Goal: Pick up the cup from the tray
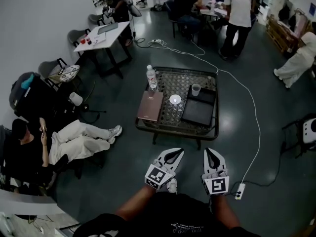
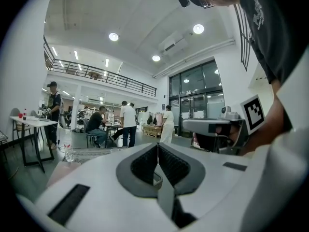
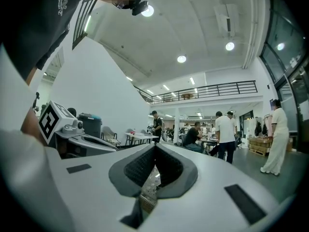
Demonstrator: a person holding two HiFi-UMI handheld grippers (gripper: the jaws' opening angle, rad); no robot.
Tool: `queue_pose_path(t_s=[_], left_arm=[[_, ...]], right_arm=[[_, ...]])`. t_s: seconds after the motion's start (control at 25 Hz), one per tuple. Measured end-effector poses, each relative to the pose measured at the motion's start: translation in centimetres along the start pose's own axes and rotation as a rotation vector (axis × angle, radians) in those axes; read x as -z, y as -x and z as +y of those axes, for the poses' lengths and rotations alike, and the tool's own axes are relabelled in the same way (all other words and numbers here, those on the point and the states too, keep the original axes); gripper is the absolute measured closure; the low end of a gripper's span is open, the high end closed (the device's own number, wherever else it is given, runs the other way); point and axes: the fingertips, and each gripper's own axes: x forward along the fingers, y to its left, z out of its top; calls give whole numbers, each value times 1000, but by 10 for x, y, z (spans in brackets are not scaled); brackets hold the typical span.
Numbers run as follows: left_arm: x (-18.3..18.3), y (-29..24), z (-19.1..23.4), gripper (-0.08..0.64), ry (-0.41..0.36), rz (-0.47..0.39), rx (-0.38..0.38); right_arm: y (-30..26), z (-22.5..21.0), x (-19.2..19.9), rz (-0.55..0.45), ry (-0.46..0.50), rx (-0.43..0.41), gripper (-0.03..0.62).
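A large hall with a dark, glossy floor holds a low mesh-topped table [image 1: 174, 78] in its middle, with people sitting and standing around the edges.

The cup [image 1: 196, 89] stands upright in the far-left corner of the black tray [image 1: 200, 110]. It lies well ahead of the right hand-held gripper [image 1: 212, 153] and slightly to its left. The tray rests on the table's right half. A white round object [image 1: 175, 99], a brown book [image 1: 150, 105] and a water bottle [image 1: 151, 77] sit to the tray's left, ahead of the left hand-held gripper [image 1: 174, 153].

Nothing of the task appears done. The cup is untouched on the tray, so the approach, the grasp and the lift all remain.

Both hand-held grippers are held low and close to the person's body, side by side. They point forward toward the table and stop short of its near edge. Each one has its jaws pressed together with nothing between them.
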Motion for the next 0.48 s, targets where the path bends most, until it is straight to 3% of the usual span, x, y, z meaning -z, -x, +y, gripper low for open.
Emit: queue_pose_path(t_s=[0.48], left_arm=[[-16, -7, 44, 549, -23, -44, 31]], right_arm=[[-40, 6, -2, -3, 21, 24, 584]])
